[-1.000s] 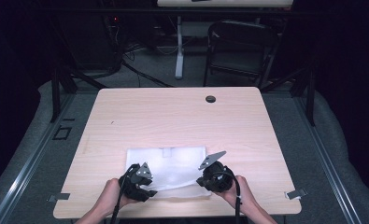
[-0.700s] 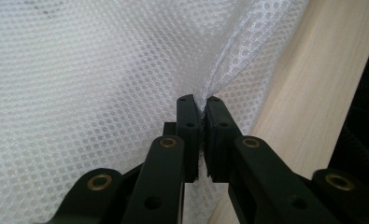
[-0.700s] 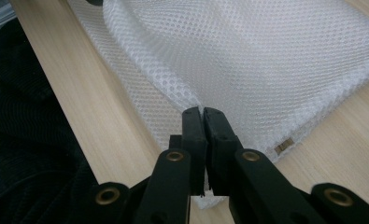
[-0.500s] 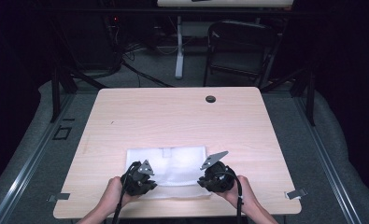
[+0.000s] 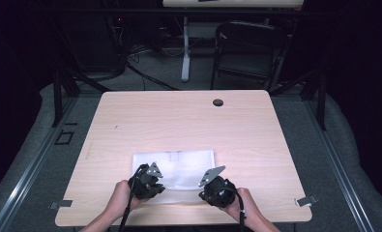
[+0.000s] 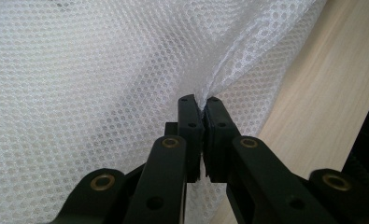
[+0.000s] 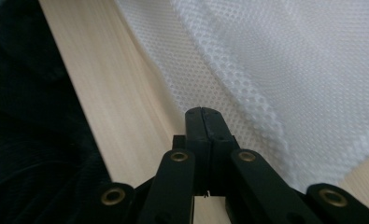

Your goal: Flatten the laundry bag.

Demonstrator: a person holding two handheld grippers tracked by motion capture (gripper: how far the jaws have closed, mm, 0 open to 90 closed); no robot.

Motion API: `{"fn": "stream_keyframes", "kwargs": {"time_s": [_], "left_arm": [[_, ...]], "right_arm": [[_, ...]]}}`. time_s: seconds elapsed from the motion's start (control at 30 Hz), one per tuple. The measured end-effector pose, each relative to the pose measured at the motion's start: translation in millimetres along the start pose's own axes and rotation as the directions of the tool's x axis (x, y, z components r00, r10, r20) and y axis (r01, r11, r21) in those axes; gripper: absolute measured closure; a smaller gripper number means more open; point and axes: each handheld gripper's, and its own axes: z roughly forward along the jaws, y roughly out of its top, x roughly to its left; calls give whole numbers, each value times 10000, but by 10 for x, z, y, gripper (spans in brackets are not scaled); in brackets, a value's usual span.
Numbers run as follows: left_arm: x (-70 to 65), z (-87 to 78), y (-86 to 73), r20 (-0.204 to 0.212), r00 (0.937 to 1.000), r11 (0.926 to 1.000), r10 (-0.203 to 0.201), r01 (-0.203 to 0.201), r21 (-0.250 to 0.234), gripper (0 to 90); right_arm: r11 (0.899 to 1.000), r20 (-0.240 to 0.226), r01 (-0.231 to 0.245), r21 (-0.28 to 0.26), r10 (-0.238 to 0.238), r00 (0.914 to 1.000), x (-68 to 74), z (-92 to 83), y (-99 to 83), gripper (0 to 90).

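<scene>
A white mesh cloth (image 5: 183, 166) lies on the light wooden table (image 5: 179, 121) near its front edge. My left gripper (image 5: 154, 185) is at the cloth's near left part. In the left gripper view this gripper (image 6: 201, 100) is shut on a puckered fold of the mesh (image 6: 79, 70). My right gripper (image 5: 207, 188) is at the near right part. In the right gripper view its jaws (image 7: 202, 111) are pressed together where the edge of the mesh (image 7: 289, 56) meets their tips, with bare table (image 7: 112, 93) to the left.
A black round grommet (image 5: 218, 102) sits in the table's far middle. A dark chair (image 5: 249, 48) and cables stand behind the table. Small metal brackets (image 5: 304, 200) mark the front corners. The table's front edge runs just under both hands.
The cloth's near edge, which hung stretched between the grippers, now sits lower and flatter. The right gripper has dropped slightly toward the front edge. The left gripper has barely moved.
</scene>
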Motion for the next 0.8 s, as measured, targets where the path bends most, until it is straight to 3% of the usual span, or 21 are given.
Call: {"fn": "stream_keyframes", "kwargs": {"time_s": [0.17, 0.3, 0.7, 0.8], "left_arm": [[10, -8, -7, -16, 10000, 10000, 28, -28, -57, 875], [9, -19, -3, -10, 10000, 9999, 34, -34, -128, 875], [-1, -112, 20, -167, 9997, 9986, -151, 142, -505, 876], [16, -148, 34, -204, 9990, 9970, -393, 379, -669, 877]], "right_arm": [[9990, 577, 406, 181, -416, 9975, 15, 240, 21, 900], [9984, 903, 394, 396, -428, 9950, -25, 331, -50, 900], [9960, 934, 618, 648, -677, 9933, -6, 382, -66, 900], [9949, 965, 713, 713, -780, 9923, 4, 381, -64, 900]]}}
